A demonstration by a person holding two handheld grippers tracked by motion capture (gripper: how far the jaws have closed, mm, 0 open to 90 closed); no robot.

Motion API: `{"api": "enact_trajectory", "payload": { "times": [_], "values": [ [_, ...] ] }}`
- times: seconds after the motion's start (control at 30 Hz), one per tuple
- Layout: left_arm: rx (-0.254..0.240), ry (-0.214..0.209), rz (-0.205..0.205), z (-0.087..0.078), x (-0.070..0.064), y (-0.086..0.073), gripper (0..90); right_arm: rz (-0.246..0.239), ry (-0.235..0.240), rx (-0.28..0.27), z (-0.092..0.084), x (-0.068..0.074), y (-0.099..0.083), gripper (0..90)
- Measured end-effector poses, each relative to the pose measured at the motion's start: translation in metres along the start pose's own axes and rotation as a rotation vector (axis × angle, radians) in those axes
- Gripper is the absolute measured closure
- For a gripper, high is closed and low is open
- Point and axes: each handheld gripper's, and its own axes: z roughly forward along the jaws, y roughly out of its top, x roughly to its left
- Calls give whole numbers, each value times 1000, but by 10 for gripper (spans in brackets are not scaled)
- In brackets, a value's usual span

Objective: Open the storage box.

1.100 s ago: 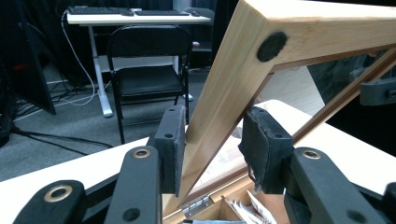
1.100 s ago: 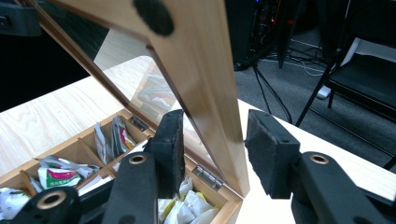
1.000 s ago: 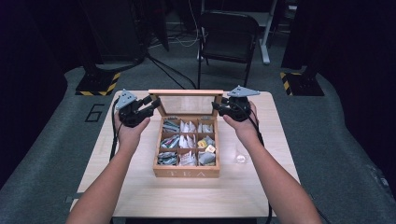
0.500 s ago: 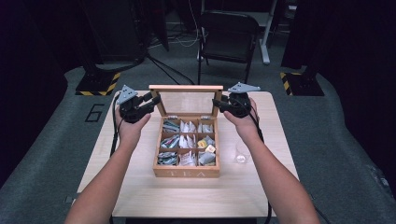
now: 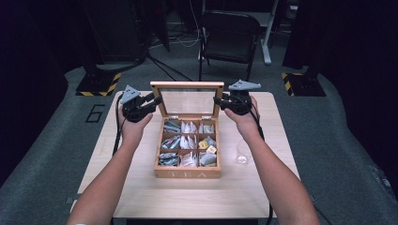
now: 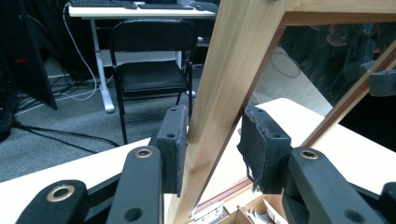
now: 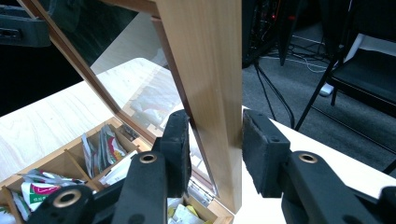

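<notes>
On table (image 5: 141,187), open tea box (image 5: 187,173), nine compartments of packets (image 5: 188,142)

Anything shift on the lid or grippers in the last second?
Barely. The left gripper and right gripper stay at the side rails of the upright glass lid, hands in place. The tea box and its sachets lie as before.
</notes>
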Motion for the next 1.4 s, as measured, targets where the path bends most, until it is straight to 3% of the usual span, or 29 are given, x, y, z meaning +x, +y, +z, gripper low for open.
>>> {"api": "enact_trajectory", "payload": {
  "times": [0.23,0.77,1.4],
  "values": [
    [32,8,15,4,2,6,630,11,-11,11,3,-2,3,628],
    [14,22,0,11,5,6,635,17,-11,36,20,-7,-4,592],
    [34,35,-2,17,7,10,640,21,-19,37,24,-12,-7,639]
  ]
}}
